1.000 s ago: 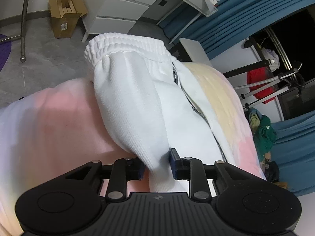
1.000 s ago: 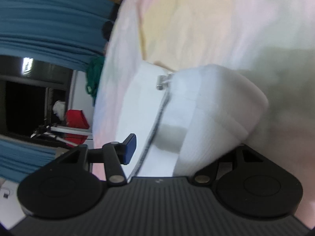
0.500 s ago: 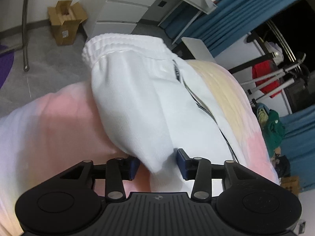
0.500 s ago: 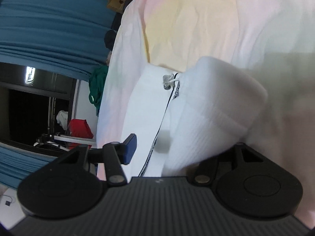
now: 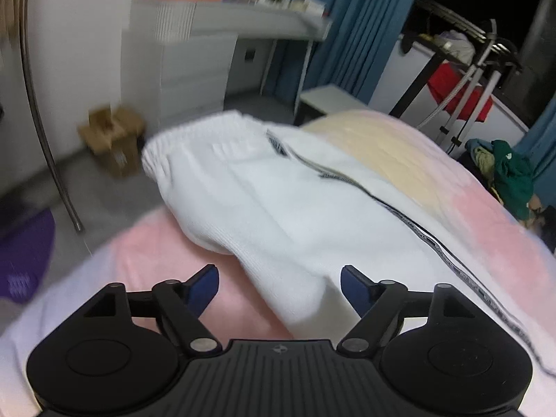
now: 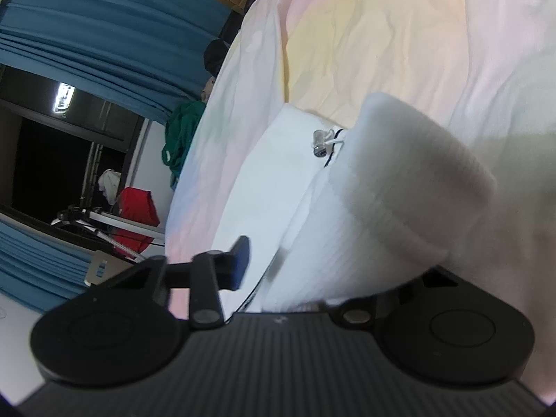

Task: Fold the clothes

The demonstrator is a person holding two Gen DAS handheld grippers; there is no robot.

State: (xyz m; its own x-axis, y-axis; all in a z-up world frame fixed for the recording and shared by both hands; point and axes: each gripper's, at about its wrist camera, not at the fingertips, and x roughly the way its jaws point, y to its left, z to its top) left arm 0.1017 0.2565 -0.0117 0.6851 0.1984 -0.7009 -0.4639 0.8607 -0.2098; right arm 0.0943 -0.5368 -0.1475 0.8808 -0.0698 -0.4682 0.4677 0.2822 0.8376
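Note:
White sweatpants (image 5: 278,201) with a black side stripe lie folded on a pastel pink and yellow bed sheet (image 5: 399,160). Their elastic waistband is at the far end in the left wrist view. My left gripper (image 5: 279,286) is open, its blue pads on either side of the near fabric edge without pinching it. In the right wrist view the pants (image 6: 347,208) fill the middle, with a drawstring tip (image 6: 321,142) showing. My right gripper (image 6: 312,260) is open; its left finger (image 6: 239,260) shows, and white fabric drapes over and hides the right one.
A white drawer unit (image 5: 180,69), a cardboard box (image 5: 111,139) and a metal pole (image 5: 38,104) stand beyond the bed's far edge. A drying rack with a red garment (image 5: 458,93) and a green clothes pile (image 5: 507,173) are at the right. Blue curtains (image 6: 87,17) hang behind.
My left gripper has opened and let go of the pants edge, and has tilted up and back. The right gripper has stayed open over the fabric and shifted slightly.

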